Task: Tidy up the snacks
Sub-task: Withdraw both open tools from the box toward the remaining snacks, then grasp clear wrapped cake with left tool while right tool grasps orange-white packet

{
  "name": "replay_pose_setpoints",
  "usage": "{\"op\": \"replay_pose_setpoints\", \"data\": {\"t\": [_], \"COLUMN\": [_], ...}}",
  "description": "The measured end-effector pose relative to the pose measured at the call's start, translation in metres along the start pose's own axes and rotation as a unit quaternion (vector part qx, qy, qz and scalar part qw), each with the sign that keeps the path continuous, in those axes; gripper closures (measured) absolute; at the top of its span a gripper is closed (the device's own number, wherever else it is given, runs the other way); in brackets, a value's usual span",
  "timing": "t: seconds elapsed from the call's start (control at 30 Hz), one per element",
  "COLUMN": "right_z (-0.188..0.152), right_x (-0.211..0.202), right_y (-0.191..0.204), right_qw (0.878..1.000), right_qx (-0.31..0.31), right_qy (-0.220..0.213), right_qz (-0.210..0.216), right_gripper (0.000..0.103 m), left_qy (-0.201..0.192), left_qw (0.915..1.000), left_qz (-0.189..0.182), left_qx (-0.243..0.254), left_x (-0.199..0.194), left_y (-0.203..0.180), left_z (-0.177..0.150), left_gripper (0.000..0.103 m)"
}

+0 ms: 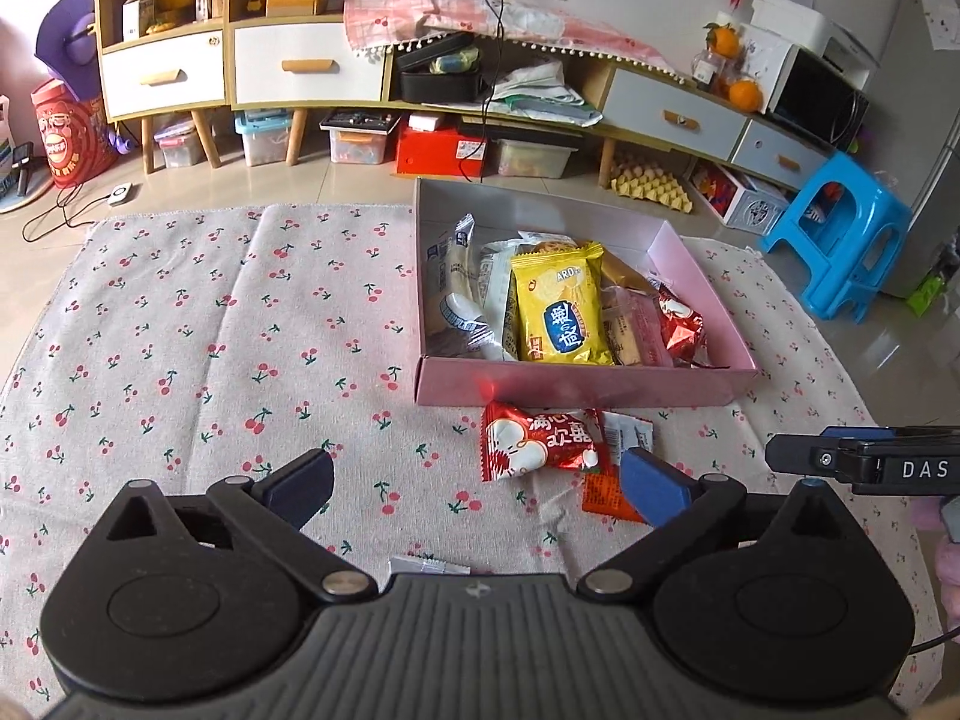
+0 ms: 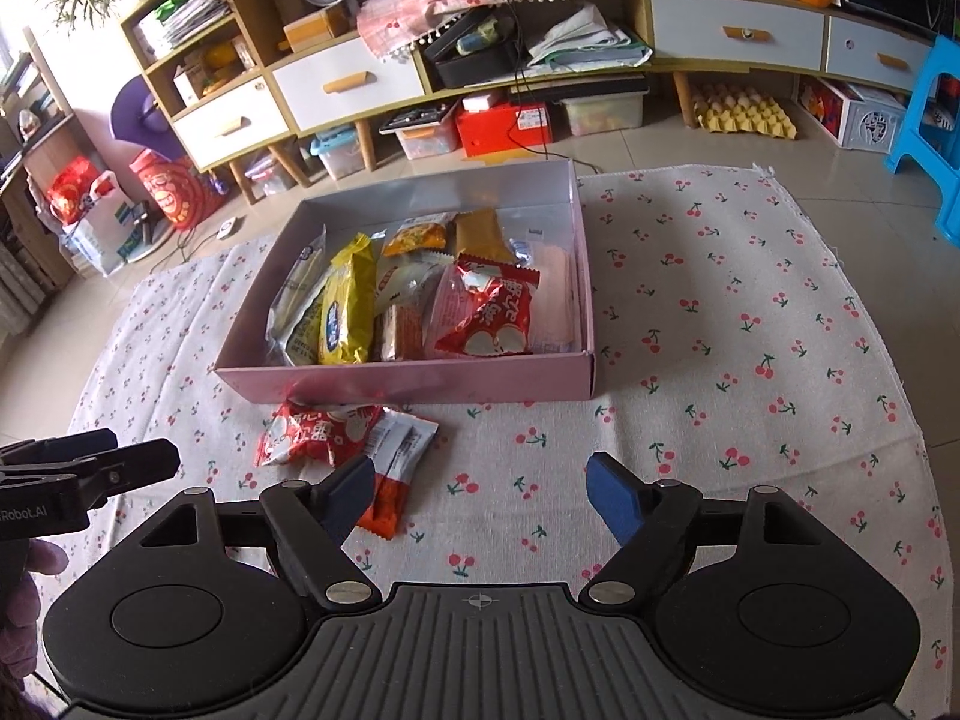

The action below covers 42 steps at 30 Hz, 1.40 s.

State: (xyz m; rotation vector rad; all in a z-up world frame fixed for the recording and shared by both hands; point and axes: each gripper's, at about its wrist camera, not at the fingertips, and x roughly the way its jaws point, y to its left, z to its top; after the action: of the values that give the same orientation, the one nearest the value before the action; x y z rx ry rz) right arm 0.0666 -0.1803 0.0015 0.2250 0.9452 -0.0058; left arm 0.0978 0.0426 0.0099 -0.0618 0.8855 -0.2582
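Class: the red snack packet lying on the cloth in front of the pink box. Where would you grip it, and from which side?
Grip the red snack packet at its crimped near-left edge, coming from above with the left gripper, which is open and nearest. It lies flat on the cloth, its far edge close against the pink box and its right part over a white-and-orange packet, so those sides look crowded.

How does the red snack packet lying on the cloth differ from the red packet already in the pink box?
The red packet on the cloth lies outside the pink box, against its near wall; the red packet in the box rests on other snacks. The cloth one lies flat, overlapping a white-and-orange packet; the boxed one is propped at a tilt. Both share the same red wrapper with white print.
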Motion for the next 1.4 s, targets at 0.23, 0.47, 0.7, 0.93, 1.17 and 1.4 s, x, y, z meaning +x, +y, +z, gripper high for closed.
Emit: {"op": "replay_pose_setpoints", "data": {"t": [0.23, 0.47, 0.7, 0.93, 1.17, 1.4], "right_z": [-0.012, -0.014, -0.009, -0.007, -0.007, -0.008], "right_x": [0.007, 0.023, 0.040, 0.059, 0.076, 0.095], "right_y": [0.014, 0.016, 0.014, 0.030, 0.062, 0.080], "right_qw": [1.000, 0.999, 0.998, 0.997, 0.996, 0.994], "right_qx": [-0.028, -0.038, -0.038, -0.040, -0.066, -0.080], "right_qy": [0.013, 0.026, 0.037, 0.060, 0.065, 0.054], "right_qz": [-0.005, -0.017, -0.030, -0.019, -0.012, -0.046], "right_gripper": [0.023, 0.023, 0.023, 0.023, 0.023, 0.023], "left_qy": [-0.002, 0.006, 0.033, 0.079, 0.110, 0.112], "left_qw": [0.9999, 0.9995, 0.9990, 0.9953, 0.9918, 0.9902], "left_qz": [0.014, 0.031, 0.029, 0.017, 0.022, 0.022], "left_qx": [-0.001, -0.009, -0.007, 0.052, 0.061, 0.081], "left_x": [-0.002, 0.000, 0.010, 0.018, 0.022, 0.019], "left_y": [0.011, 0.029, 0.036, 0.021, 0.021, 0.022], "left_z": [-0.018, -0.028, -0.035, -0.042, -0.048, -0.050], "left_gripper": [0.001, 0.001, 0.002, 0.020, 0.040, 0.045]}}
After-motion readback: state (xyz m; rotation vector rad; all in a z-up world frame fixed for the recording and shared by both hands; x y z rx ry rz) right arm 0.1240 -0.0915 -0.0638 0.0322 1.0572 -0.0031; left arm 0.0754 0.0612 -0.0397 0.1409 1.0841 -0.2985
